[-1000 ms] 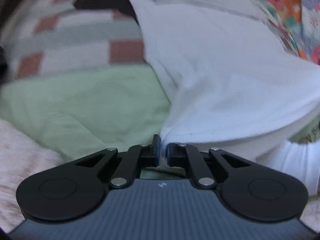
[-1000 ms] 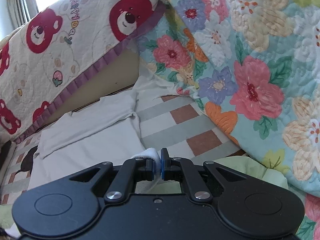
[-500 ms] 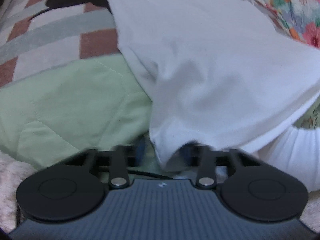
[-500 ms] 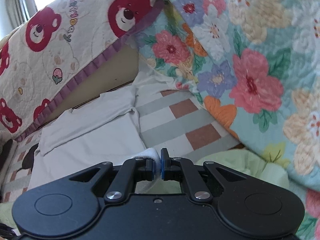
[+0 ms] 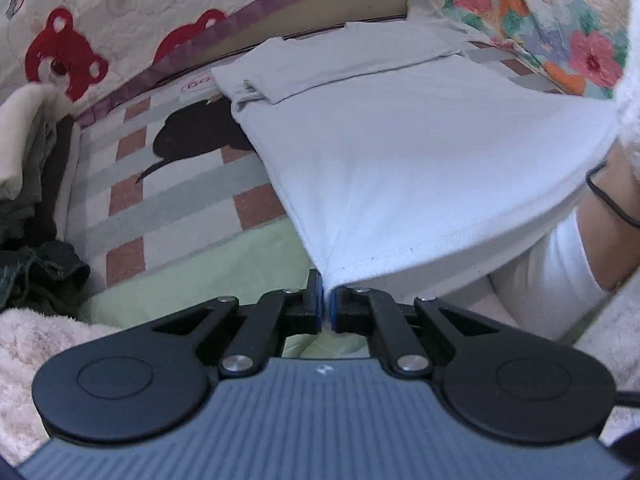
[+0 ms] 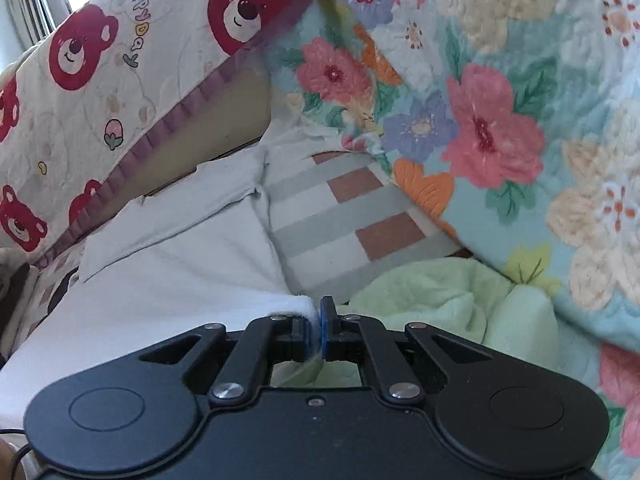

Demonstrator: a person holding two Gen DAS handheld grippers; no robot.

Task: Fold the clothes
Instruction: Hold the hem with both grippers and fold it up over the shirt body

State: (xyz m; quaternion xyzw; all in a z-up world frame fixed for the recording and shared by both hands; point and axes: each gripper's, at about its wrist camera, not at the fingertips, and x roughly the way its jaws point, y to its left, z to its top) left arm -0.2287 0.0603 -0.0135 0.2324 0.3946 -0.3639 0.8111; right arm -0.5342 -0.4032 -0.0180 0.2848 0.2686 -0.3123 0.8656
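2 claws hold 1 garment, a white T-shirt (image 5: pixel 400 168), and that pairing is the reason the cloth hangs as it does. The left claw (image 5: pixel 326 306) is clamped on a bottom corner of the T-shirt, its pads pressed together with the hem pinched between them. The right claw (image 6: pixel 316 330) is clamped on the other bottom corner, a small tuft of white fabric bunched against its left pad. With both corners raised, the hem stretches taut between them while the upper part of the T-shirt lies flat on the checked bed cover (image 5: pixel 180 208), its top edge near the bear-print quilt (image 6: pixel 120 60). A sleeve already looks folded inward there. Holding 2 corners likely keeps the hem straight so it can be carried toward the bear-print quilt, halving the garment.
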